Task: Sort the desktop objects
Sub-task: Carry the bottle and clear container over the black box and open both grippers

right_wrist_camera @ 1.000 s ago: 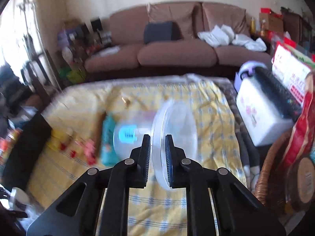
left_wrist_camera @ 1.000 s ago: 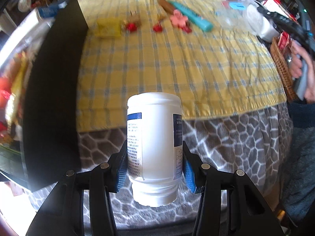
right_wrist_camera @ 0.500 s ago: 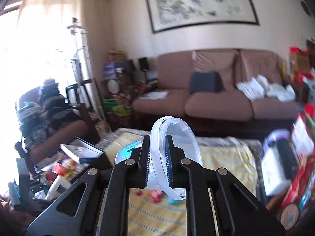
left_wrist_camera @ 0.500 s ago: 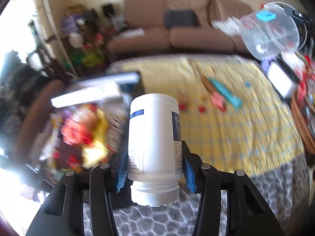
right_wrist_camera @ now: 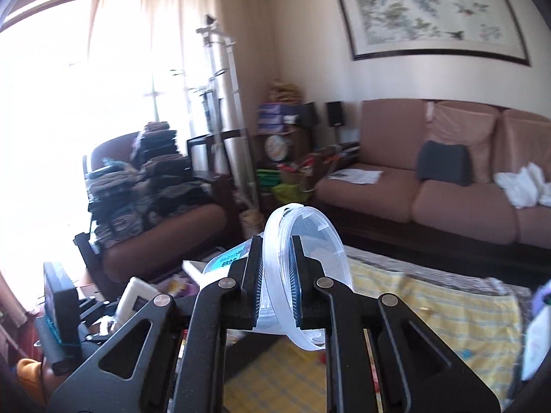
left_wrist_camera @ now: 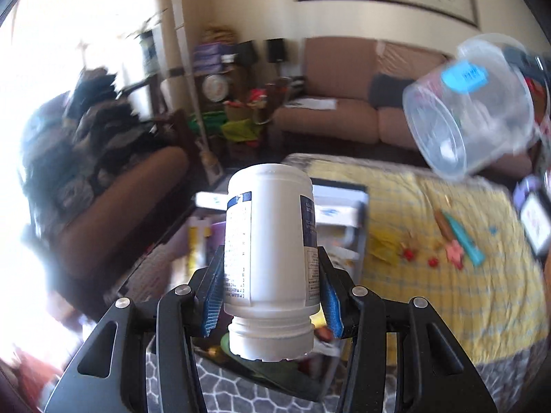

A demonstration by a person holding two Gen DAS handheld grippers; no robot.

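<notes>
My left gripper [left_wrist_camera: 270, 289] is shut on a white plastic bottle [left_wrist_camera: 270, 241] with a blue-and-white label, held mouth toward the camera, lifted above the table's left end. My right gripper [right_wrist_camera: 275, 278] is shut on the rim of a clear plastic tub [right_wrist_camera: 303, 275] with a blue sticker. That same tub [left_wrist_camera: 471, 110] shows in the left wrist view at the upper right, raised in the air. On the yellow checked cloth [left_wrist_camera: 465, 303] lie a teal tube [left_wrist_camera: 465, 241], a pink piece [left_wrist_camera: 454, 249], small red bits [left_wrist_camera: 408, 254] and a yellow packet [left_wrist_camera: 384, 244].
An open box [left_wrist_camera: 341, 220] with packets and papers sits beside the table's left end, under the bottle. A brown armchair [right_wrist_camera: 162, 206] piled with folded clothes stands left. A brown sofa [right_wrist_camera: 447, 186] runs along the back wall. A white device [left_wrist_camera: 533, 220] lies at the cloth's right edge.
Both grippers rose and swung left, so the views tilted up from the table to the room. The bottle and the tub stayed gripped. The tub now hangs higher in the left wrist view.
</notes>
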